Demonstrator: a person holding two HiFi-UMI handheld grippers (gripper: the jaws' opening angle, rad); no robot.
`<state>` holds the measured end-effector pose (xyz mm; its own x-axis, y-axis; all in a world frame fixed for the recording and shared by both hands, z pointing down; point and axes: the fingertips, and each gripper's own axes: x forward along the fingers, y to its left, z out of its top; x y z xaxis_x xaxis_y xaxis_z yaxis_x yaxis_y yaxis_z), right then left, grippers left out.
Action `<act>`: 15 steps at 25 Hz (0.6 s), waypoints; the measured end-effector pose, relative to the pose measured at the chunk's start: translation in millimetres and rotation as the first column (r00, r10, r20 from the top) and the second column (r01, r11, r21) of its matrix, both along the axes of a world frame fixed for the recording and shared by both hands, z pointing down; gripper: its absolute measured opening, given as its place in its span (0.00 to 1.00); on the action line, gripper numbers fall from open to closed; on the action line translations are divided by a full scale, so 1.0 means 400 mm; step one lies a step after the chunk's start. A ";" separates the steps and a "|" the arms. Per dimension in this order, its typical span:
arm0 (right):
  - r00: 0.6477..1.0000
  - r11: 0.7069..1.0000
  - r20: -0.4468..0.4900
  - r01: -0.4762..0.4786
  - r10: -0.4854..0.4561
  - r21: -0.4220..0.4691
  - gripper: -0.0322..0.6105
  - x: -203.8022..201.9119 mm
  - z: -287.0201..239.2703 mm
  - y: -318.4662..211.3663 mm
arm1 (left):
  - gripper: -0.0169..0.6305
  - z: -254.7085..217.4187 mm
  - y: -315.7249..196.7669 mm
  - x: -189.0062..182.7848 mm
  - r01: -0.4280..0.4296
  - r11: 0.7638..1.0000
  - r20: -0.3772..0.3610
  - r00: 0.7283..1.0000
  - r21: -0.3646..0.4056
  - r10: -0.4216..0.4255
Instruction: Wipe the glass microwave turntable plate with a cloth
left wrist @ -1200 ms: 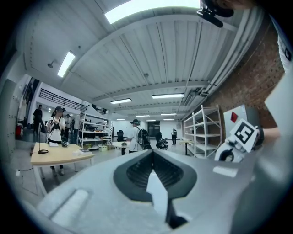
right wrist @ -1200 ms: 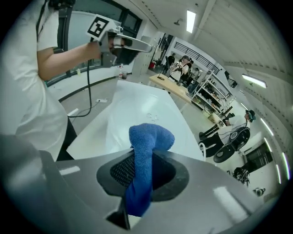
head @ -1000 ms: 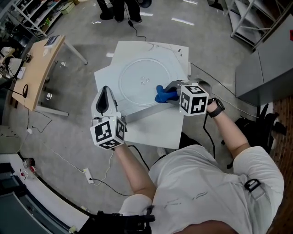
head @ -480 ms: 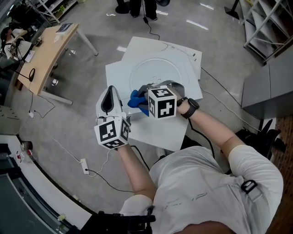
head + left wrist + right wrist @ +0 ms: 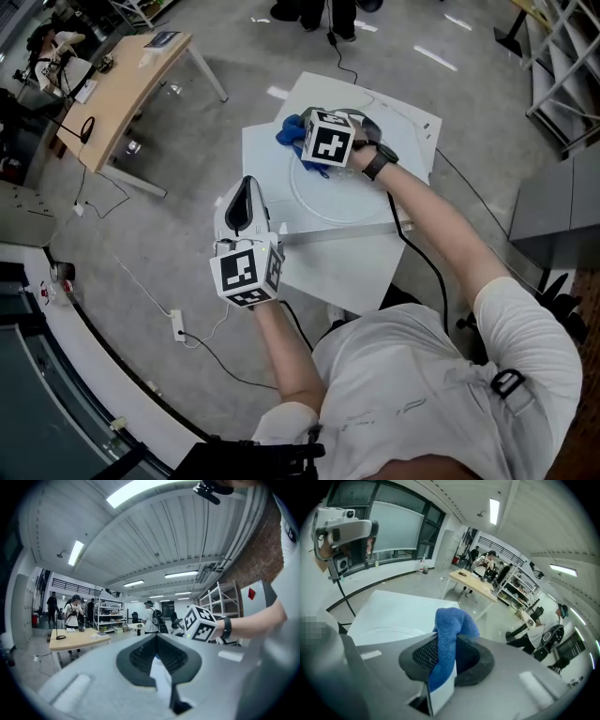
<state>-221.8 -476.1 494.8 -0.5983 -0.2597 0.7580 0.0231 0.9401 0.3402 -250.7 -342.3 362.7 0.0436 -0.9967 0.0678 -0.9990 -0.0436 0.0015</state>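
Head view looks steeply down on a white table (image 5: pixel 330 264) with the round glass plate (image 5: pixel 349 192) lying flat on its far half. A grey strip (image 5: pixel 342 232) lies across the table just on the near side of the plate.

The right gripper (image 5: pixel 314 141) reaches out over the plate's far left rim, close to the far left corner of the table. Its marker cube faces up, and a black watch (image 5: pixel 377 161) sits on the wrist behind it. A blue cloth (image 5: pixel 292 131) bulges out from under the gripper, over the plate's rim and the table beside it. Right gripper view shows the jaws clenched on the cloth (image 5: pixel 451 632), which folds up and over between them, with the white table (image 5: pixel 401 609) below.

The left gripper (image 5: pixel 244 208) is at the left edge of the table, clear of the plate and well apart from the cloth. Left gripper view shows its jaws (image 5: pixel 161 681) pressed together with nothing between them. That view looks across the room towards the right gripper's cube (image 5: pixel 200 623).

A wooden desk (image 5: pixel 120 89) stands on the floor to the far left. People stand by shelves in the distance.
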 end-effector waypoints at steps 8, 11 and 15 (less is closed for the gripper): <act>0.955 0.955 -0.042 -0.296 0.295 -0.017 0.16 0.319 0.009 -0.163 | 0.03 0.001 -0.020 0.011 -0.047 0.999 -0.017 0.999 0.005 0.048; 0.945 0.948 -0.083 -0.317 0.317 0.011 0.16 0.428 0.009 -0.124 | 0.03 0.000 -0.030 0.027 -0.077 0.997 -0.023 0.997 0.013 0.077; 0.943 0.948 -0.112 -0.316 0.312 -0.023 0.16 0.537 0.036 0.009 | 0.03 -0.007 -0.031 0.075 -0.122 0.992 -0.022 0.992 0.028 0.123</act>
